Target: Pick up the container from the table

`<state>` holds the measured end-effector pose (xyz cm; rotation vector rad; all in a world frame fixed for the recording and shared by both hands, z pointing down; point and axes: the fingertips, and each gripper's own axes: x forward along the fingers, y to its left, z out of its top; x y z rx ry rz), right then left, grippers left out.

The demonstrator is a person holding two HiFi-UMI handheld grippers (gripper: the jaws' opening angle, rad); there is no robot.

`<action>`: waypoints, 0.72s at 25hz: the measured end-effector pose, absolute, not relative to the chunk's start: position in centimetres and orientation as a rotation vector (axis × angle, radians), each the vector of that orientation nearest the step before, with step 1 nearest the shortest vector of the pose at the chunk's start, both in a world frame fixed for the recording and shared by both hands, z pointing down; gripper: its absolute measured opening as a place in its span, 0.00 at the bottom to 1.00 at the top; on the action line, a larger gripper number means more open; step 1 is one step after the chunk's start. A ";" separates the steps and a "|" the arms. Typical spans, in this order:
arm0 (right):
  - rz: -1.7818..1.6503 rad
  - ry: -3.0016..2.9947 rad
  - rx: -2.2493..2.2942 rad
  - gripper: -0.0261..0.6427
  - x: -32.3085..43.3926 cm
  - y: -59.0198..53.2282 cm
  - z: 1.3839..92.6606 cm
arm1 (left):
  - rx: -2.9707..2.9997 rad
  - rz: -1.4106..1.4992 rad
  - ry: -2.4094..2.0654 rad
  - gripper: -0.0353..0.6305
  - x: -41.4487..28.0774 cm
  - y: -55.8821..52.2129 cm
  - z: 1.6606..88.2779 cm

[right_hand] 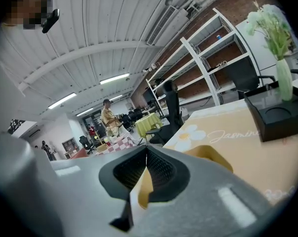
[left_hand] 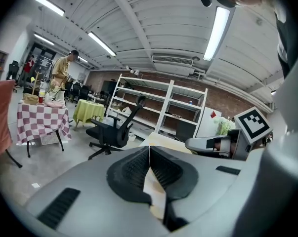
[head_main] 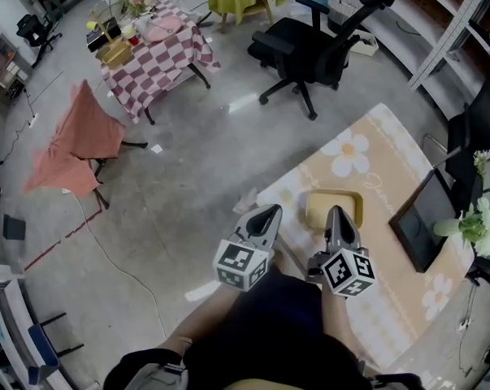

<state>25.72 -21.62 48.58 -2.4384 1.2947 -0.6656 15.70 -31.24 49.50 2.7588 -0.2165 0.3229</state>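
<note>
A shallow yellow container (head_main: pixel 316 205) lies on the table under a beige flowered cloth (head_main: pixel 391 145), close to its near-left corner. My right gripper (head_main: pixel 335 211) hangs just over the container's near edge, its jaws shut and empty; in the right gripper view the container (right_hand: pixel 215 157) shows right behind the closed tips (right_hand: pixel 147 150). My left gripper (head_main: pixel 271 211) is at the table's left edge, to the left of the container and apart from it. Its jaws (left_hand: pixel 149 149) are shut too, with only the cloth showing through the gap below the tips.
A black tray (head_main: pixel 423 218) with a vase of pale flowers (head_main: pixel 476 222) stands on the table's right side. A black office chair (head_main: pixel 310 47) is beyond the table. Further off are a checkered table (head_main: pixel 155 55), a red-draped chair (head_main: pixel 74 145) and a person (left_hand: pixel 62 73).
</note>
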 end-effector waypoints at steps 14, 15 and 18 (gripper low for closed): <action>-0.620 1.044 -2.518 0.05 28.6 -18.6 48.9 | 2.800 0.396 0.028 0.07 20.2 -30.9 49.6; -0.618 1.026 -2.522 0.05 28.7 -18.4 49.0 | 2.801 0.398 0.044 0.07 20.4 -30.8 49.6; -0.605 0.980 -2.530 0.05 28.9 -18.1 49.1 | 2.803 0.404 0.083 0.07 20.7 -30.6 49.4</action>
